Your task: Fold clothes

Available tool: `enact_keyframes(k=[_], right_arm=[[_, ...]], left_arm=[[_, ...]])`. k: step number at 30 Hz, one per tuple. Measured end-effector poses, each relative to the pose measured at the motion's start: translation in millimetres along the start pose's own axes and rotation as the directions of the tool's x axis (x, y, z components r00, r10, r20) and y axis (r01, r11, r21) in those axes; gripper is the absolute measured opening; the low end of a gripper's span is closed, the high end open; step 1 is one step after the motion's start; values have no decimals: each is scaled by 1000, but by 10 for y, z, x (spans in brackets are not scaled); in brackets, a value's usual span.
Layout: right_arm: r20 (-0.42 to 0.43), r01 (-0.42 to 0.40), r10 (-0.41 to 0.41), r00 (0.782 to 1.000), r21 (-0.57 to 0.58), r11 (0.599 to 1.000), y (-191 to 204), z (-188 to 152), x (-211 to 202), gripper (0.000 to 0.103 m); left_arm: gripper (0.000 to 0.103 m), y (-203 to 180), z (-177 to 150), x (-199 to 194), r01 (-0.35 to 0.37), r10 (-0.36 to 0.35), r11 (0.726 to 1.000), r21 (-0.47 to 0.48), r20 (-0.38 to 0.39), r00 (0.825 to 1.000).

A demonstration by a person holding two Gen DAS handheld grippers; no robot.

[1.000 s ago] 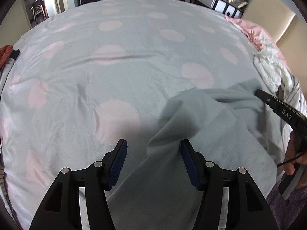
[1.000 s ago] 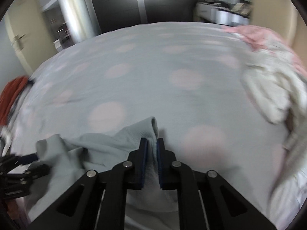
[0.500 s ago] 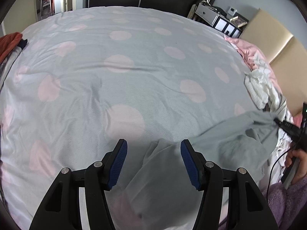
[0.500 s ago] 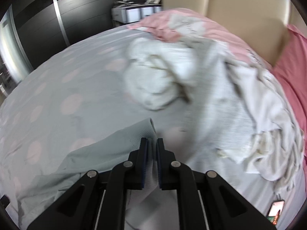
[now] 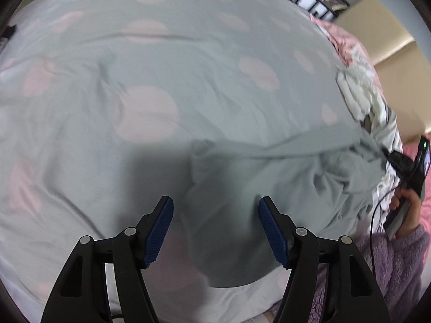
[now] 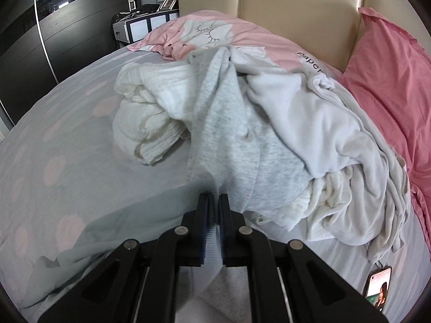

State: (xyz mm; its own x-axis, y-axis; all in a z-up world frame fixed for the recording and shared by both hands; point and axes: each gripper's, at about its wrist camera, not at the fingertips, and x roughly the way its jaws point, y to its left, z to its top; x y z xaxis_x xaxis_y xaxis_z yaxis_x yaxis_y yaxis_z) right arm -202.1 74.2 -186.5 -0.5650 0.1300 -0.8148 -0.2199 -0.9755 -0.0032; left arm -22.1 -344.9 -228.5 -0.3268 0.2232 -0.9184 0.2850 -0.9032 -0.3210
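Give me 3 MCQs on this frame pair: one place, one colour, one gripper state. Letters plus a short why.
1. Where does the phone lie?
A. on the bed, at the right wrist view's lower right
B. on the pink pillow
C. on top of the clothes pile

2. What colour are the bedspread's dots?
A. blue
B. pale pink
C. black

3. What is the right gripper doing?
A. open over bare bedspread
B. shut on the pale green garment
C. shut on the phone

Answers:
1 A: it rests on the sheet beside the pile's edge.
2 B: pink rounds on grey.
3 B: pale fabric is pinched between its pads.
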Motion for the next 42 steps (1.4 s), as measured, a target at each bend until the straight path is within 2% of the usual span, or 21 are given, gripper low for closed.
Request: enact_keyframes(k=[6, 10, 13, 15, 17, 20, 23, 25, 26, 27, 29, 30, 31, 32, 34, 36, 38, 40, 42], right_arm=[[-23, -6, 7, 1000, 19, 1000, 13, -29, 46, 7], [5, -11, 11, 1000, 19, 1000, 16, -68, -53, 7], [47, -16, 16, 999, 8, 1000, 31, -74, -158, 7], [90, -38, 37, 995, 3, 999, 37, -76, -275, 7], [134, -70, 70, 989, -2, 998, 50, -79, -404, 7], [182, -135, 134, 974, -8, 991, 96, -74, -546, 7], [253, -197, 194, 948, -12, 980, 124, -106, -754, 7], [319, -222, 215, 923, -15, 975, 142, -124, -957, 7], [359, -228, 219, 907, -18, 973, 145, -130, -1073, 7], [397, -224, 214, 892, -21, 974, 148, -135, -1171, 7], [458, -202, 188, 869, -18, 979, 146, -135, -1313, 7], [453, -197, 183, 873, -16, 980, 144, -118, -1291, 7], [436, -193, 179, 882, -14, 981, 142, -97, -1242, 7], [420, -189, 176, 890, -11, 982, 139, -76, -1193, 7], [386, -181, 169, 907, -7, 983, 134, -34, -1094, 7], [265, -200, 192, 945, 3, 980, 114, -24, -836, 7], [133, -221, 216, 967, 22, 975, 108, -19, -561, 7], [11, -248, 248, 969, 45, 968, 107, -41, -325, 7], [-91, -275, 281, 955, 80, 958, 103, -78, -142, 7]], left_arm=[[33, -234, -57, 11, -80, 78, 993, 88, 28, 997], [19, -338, -113, -204, -124, 108, 985, 117, 131, 985], [13, -377, -143, -534, -140, 107, 984, 114, 259, 960], [11, -377, -152, -773, -145, 105, 984, 99, 336, 936], [7, -366, -162, -1038, -176, 129, 981, 76, 418, 899], [6, -285, -159, -1535, -197, 156, 980, 21, 533, 831], [5, -191, -176, -2058, -242, 201, 970, -22, 637, 744], [5, -189, -197, -2382, -292, 232, 956, -37, 706, 669], [5, -203, -194, -2507, -307, 234, 951, -35, 730, 642], [5, -223, -182, -2598, -321, 235, 947, -30, 745, 624], [5, -277, -125, -2659, -356, 244, 934, -14, 753, 611], [5, -303, -74, -2591, -388, 261, 922, -2, 745, 615], [5, -327, -13, -2485, -421, 280, 907, 14, 728, 626], [5, -339, 59, -2334, -449, 299, 893, 33, 703, 646], [5, -313, 221, -1915, -487, 341, 871, 71, 627, 701], [6, -172, 316, -1475, -512, 392, 854, 89, 537, 747], [6, -12, 348, -1085, -521, 432, 849, 86, 454, 779], [5, 177, 354, -790, -522, 466, 850, 65, 369, 804], [6, 329, 341, -581, -521, 485, 853, 44, 305, 820]])
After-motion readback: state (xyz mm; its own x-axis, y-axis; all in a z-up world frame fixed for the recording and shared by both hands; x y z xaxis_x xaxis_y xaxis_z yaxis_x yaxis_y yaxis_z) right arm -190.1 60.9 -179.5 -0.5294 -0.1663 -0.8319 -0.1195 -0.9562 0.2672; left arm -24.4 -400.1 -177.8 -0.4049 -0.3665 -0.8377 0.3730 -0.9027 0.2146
